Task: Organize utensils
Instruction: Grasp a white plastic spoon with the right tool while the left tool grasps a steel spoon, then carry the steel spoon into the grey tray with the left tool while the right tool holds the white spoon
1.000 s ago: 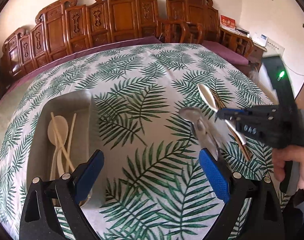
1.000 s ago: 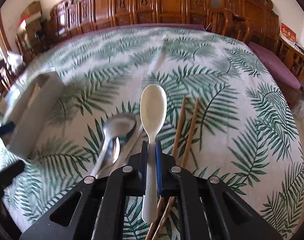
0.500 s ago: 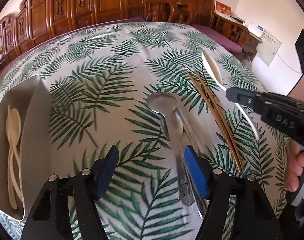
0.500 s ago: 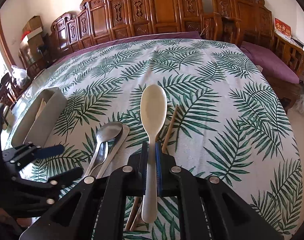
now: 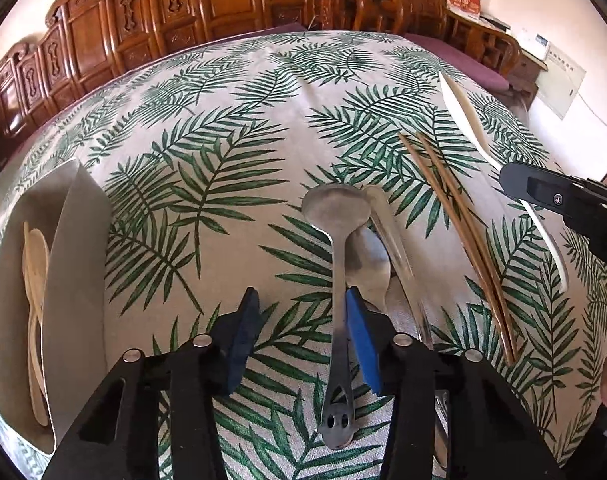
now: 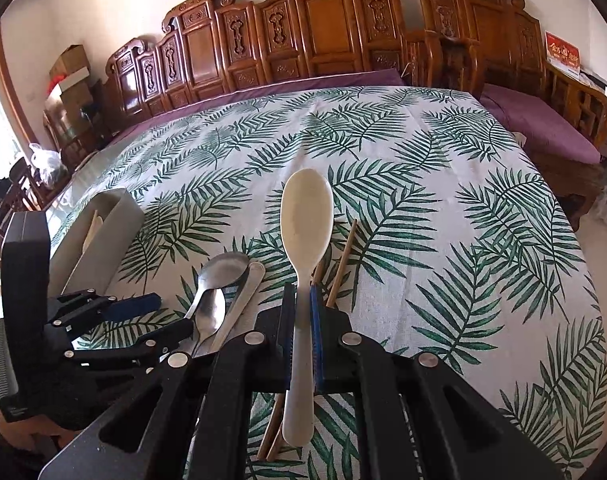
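My right claw [image 6: 302, 312] pinches the white spoon [image 6: 306, 216] to carry it, and my left claw [image 5: 299, 320], half spread, has just been closing around the metal spoon [image 5: 337, 216] on the table [image 5: 231, 128].

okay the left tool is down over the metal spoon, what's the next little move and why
Probably finish closing the left tool. Its jaws have just been closing, and the metal spoon lies on the tablecloth with its handle between the pads: against the right one, a gap still at the left.
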